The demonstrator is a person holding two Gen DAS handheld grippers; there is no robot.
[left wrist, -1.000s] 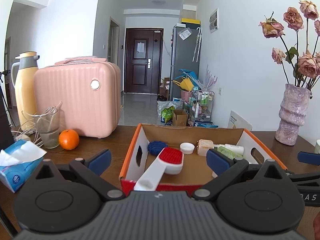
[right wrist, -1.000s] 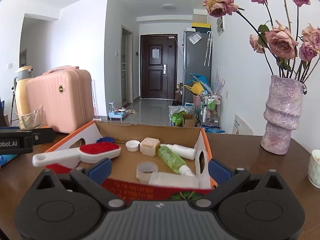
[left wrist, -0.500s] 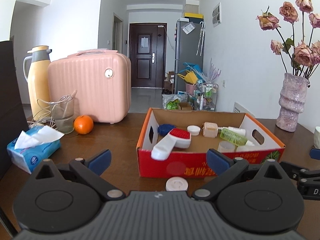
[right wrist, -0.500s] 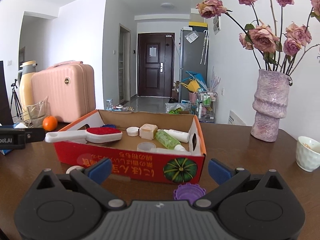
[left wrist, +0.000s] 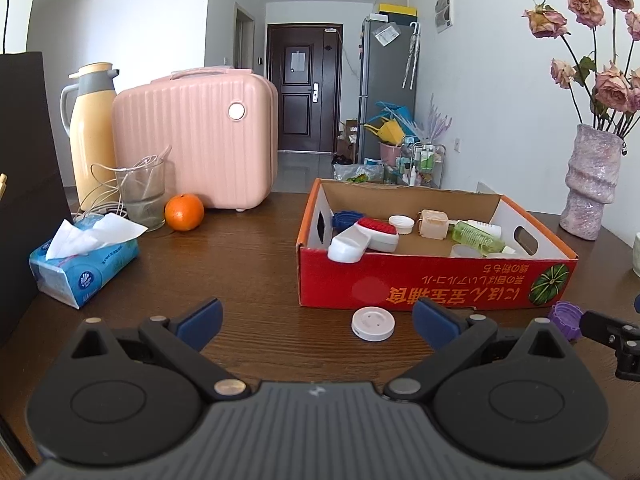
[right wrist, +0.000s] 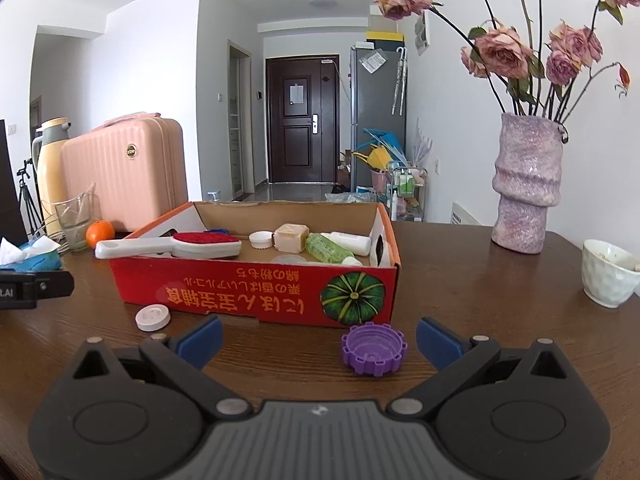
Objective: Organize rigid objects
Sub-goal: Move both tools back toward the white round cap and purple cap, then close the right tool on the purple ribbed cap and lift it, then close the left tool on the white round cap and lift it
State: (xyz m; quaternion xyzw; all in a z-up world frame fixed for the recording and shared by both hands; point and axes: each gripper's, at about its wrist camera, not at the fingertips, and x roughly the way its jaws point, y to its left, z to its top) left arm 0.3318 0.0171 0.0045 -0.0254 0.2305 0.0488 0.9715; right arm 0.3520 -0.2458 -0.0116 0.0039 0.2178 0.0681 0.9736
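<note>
We judge we are between placements: the cardboard box [right wrist: 256, 288] on the table [right wrist: 480, 320] already holds a brush [right wrist: 172, 245], bottles and lids, while two caps lie outside against its front wall. The next move calls for lowering over one of them. Our right gripper [right wrist: 318, 334] is spread wide and empty, the purple cap [right wrist: 374, 348] just ahead between its fingers. Our left gripper [left wrist: 316, 320] is likewise spread, holding nothing, with the white cap [left wrist: 373, 323] near its right finger.
</note>
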